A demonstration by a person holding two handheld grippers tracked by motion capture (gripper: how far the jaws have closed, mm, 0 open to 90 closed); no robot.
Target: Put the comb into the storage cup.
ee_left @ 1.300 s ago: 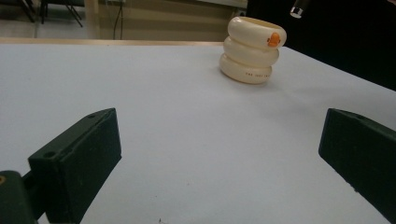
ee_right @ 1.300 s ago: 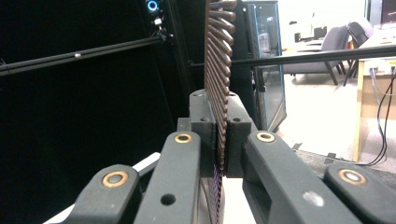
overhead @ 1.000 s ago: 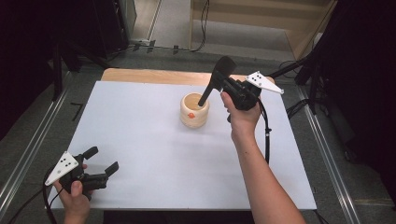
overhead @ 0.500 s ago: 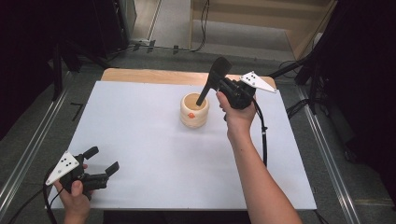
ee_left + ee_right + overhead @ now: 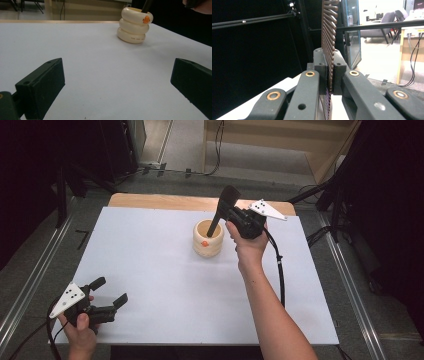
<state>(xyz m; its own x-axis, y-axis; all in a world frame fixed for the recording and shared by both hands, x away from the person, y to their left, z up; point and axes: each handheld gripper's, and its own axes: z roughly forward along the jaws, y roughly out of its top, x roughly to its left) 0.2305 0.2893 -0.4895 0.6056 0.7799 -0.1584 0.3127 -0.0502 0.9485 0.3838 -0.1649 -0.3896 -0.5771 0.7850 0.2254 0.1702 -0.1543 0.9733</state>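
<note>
- Near the centre of the high view, the right gripper (image 5: 234, 215) has its fingers clamped flat on a dark ribbed comb (image 5: 222, 210), whose lower end stands inside the cream ringed cup (image 5: 208, 239).
- Tilting the comb sideways could lever against the cup's rim and tip it over.
- At lower left, the left gripper (image 5: 111, 293) rests on the counter (image 5: 160, 285), fingers apart, too far off to steady the cup.

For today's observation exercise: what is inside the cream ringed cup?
A dark comb slants into the cup, its handle end inside, held by the right gripper. The cup's bottom is hidden by its wall.
</note>
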